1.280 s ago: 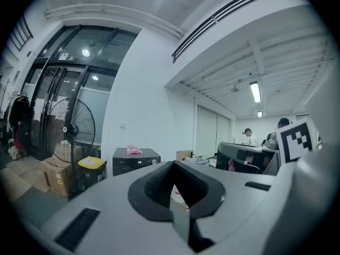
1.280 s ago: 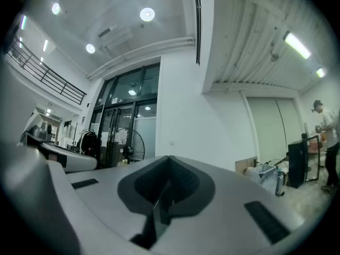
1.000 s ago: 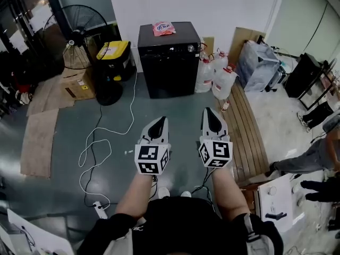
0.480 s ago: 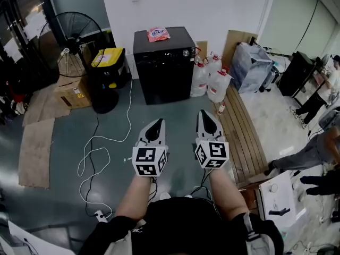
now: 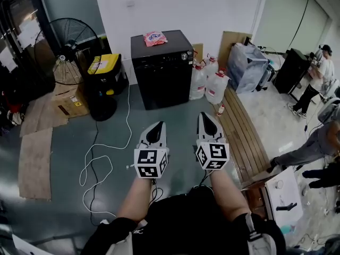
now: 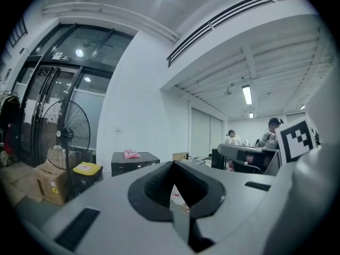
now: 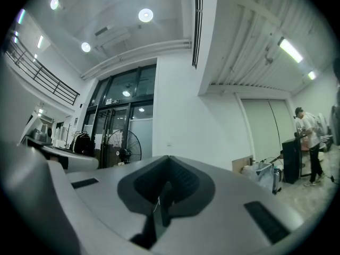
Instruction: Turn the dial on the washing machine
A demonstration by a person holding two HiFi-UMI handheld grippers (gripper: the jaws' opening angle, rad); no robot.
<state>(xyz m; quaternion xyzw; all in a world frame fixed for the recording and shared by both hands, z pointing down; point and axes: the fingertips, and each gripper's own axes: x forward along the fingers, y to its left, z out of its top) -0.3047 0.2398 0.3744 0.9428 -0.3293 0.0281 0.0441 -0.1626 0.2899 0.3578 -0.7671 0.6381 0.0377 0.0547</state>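
Observation:
The black washing machine stands against the white wall, well ahead of me. A small silver dial sits at the top right of its front, and a pink packet lies on its lid. My left gripper and right gripper hover side by side over the grey floor, both pointing at the machine and far short of it. Both are shut with nothing between the jaws. The left gripper view shows its closed tip with the machine beyond it. In the right gripper view, the closed tip hides the machine.
A standing fan, a yellow-lidded bin and a cardboard box stand left of the machine. Water jugs and a wooden pallet lie to its right. A white cable snakes across the floor. People stand at the far right.
Both grippers have drifted forward over the floor toward the washing machine, still side by side. The machine sits a little lower in the head view. Jaws unchanged.

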